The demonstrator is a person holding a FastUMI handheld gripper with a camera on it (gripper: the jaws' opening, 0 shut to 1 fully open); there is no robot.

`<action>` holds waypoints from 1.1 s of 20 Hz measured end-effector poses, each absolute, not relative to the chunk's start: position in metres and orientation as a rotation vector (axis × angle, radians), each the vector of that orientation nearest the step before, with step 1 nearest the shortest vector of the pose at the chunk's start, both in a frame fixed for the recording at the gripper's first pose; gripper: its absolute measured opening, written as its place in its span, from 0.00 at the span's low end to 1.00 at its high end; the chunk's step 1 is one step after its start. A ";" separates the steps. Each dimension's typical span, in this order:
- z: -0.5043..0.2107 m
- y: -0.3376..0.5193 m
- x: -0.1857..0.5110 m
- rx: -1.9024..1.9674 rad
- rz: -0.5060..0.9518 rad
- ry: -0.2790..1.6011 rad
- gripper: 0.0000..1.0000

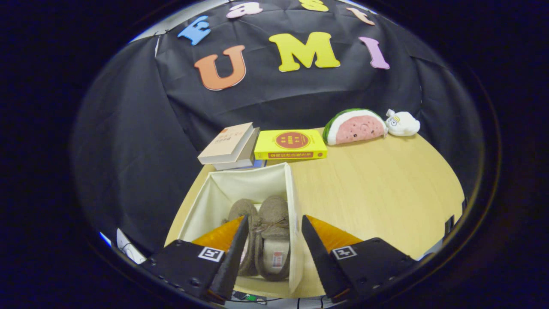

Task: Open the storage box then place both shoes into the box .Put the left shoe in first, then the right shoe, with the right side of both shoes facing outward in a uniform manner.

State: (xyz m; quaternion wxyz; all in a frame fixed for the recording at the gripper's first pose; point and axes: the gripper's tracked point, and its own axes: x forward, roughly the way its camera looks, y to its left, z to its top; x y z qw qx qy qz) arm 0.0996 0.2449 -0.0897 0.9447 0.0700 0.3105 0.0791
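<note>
Shoes in the box, folks, both of them; the storage box (pixel 248 189) stands open on the table (pixel 377 193), and inside it the two slippers lie side by side, the left-hand shoe (pixel 240 210) partly hidden behind one finger, the right-hand shoe (pixel 274 227) plain to see with its little bow on top; by my reckoning the placing is done and only the pull-away is left, though I cannot tell from here whether the right sides face outward as asked; the gripper (pixel 274 244) hangs over the box with its fingers spread apart, holding nothing, the near shoe showing between them; now the count: one box, two shoes, and beyond the box three books, two of them in a stack of books (pixel 229 146) and a yellow book (pixel 289 143) beside it; farther off one watermelon plush (pixel 356 126) and one small white plush (pixel 402 123), touching each other.
</note>
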 end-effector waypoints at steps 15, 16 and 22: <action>0.046 0.204 0.020 0.040 0.155 0.024 0.97; 0.054 0.198 0.014 0.075 0.153 -0.014 0.97; 0.070 0.157 -0.006 0.018 0.122 -0.124 0.96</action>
